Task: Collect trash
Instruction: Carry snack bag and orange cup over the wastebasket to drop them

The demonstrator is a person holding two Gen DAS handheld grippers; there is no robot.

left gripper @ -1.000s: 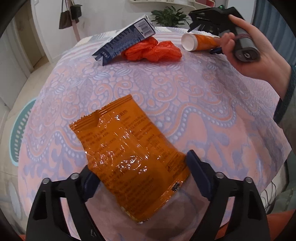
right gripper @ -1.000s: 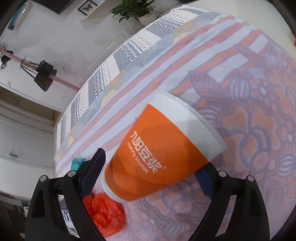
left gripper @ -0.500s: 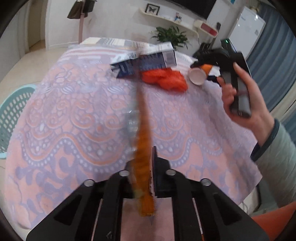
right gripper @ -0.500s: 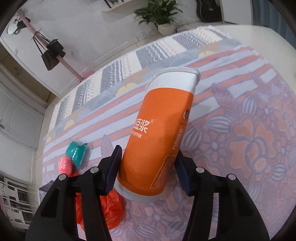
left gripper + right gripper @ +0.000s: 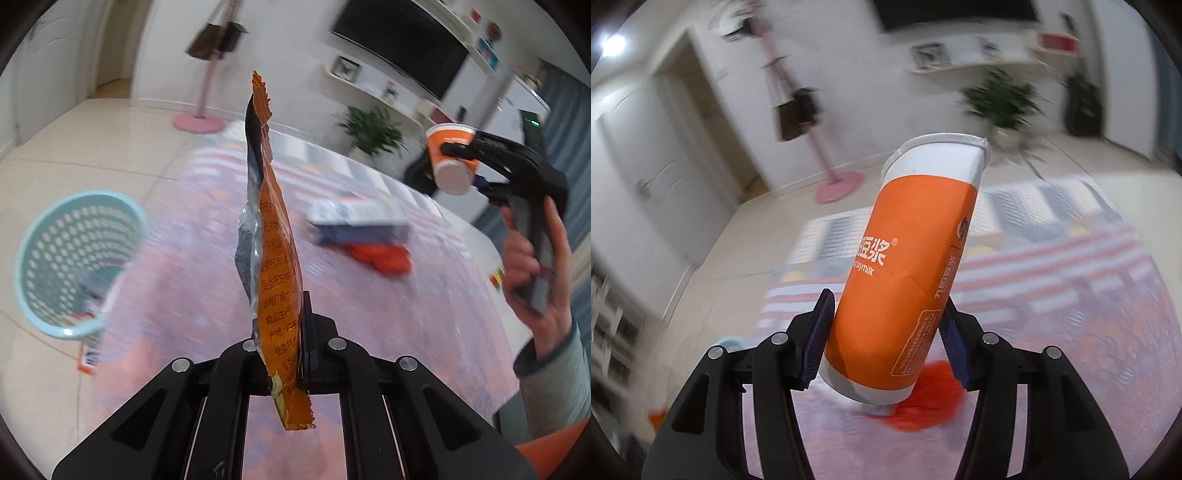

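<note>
Both hand-held grippers clamp trash, wrapper (image 5: 275, 258) left, cup (image 5: 905, 280) right; only left view shows basket (image 5: 79, 258).

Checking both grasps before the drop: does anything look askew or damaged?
The soymilk cup sits tilted between the right gripper fingers, its wall creased near the rim. The orange snack wrapper is pinched edge-on near its bottom in the left gripper. Nothing spilled.

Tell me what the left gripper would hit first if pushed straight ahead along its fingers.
Probably the patterned tablecloth. The left gripper, shut on the orange snack wrapper, points across the table; nothing stands directly ahead. The teal basket sits left, the blue box right. Depth is uncertain.
</note>
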